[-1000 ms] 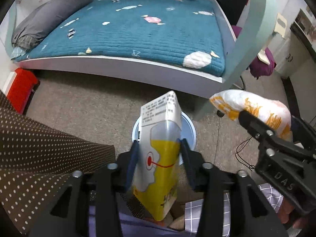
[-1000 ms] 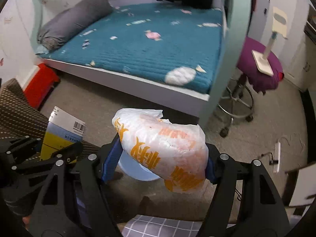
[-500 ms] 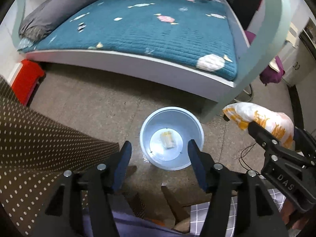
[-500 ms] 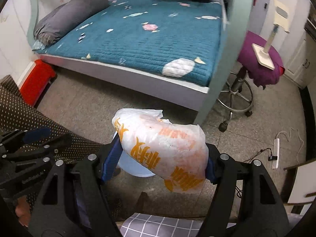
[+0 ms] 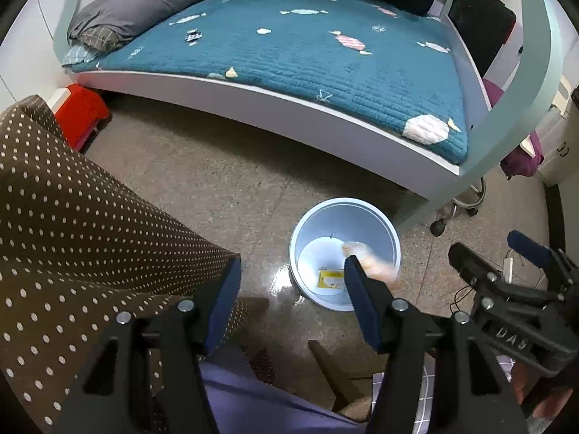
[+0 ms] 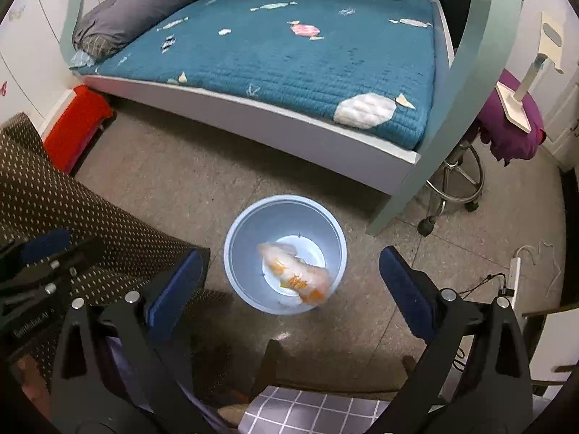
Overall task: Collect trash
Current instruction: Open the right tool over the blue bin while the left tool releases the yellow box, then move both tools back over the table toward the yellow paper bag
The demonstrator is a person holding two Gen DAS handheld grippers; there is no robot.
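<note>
Your right gripper [image 6: 289, 282]: jaws opening, nothing between them. The bag [image 6: 295, 276], blurred, sits inside the bin [image 6: 239, 249] on the floor near the bed [image 6: 282, 43]. Your left gripper [image 5: 291, 302]: jaws apart, empty. A yellow carton [image 5: 330, 279] lies on the bin's bottom.

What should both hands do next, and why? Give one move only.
Probably lift both claws away and look for more trash. The left claw is open and empty, the right claw is opening with nothing between its jaws, and the orange-printed plastic bag is dropping into the pale blue bin.
</note>
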